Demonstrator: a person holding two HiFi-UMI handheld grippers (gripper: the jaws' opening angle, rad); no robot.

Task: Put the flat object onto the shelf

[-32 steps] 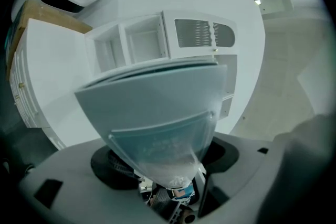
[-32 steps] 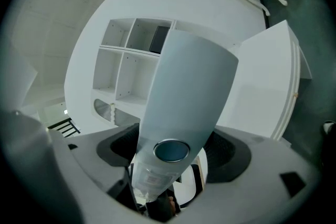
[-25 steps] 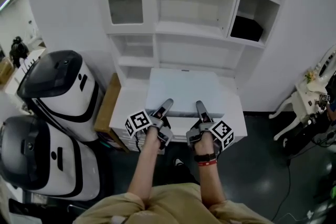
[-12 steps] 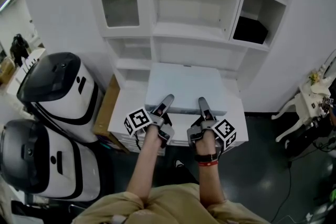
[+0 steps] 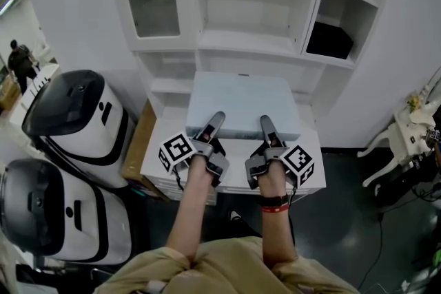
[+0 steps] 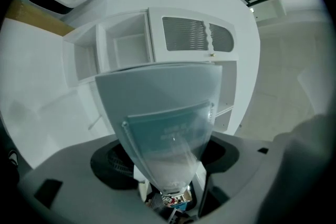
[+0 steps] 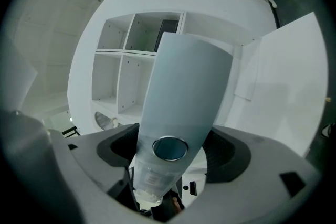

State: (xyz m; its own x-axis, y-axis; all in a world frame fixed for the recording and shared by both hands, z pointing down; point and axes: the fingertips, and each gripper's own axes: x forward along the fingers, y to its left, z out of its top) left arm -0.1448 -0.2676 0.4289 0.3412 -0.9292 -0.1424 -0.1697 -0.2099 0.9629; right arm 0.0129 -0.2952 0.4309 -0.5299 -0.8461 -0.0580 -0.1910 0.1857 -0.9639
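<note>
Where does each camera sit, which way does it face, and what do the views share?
Head view: on the person's head, facing steeply down at the white shelf unit; both forearms, left gripper and right gripper show.
Left gripper view: rides the left gripper, facing along the flat box toward the shelf unit; only grey housing shows.
Right gripper view: same on the right gripper.
Shared: all three show the flat box and shelf unit.

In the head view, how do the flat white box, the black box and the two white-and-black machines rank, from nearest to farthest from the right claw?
1. flat white box, gripped by the right claw.
2. black box, in the shelf's right compartment.
3. upper machine, at left.
4. lower machine, bottom left.
</note>
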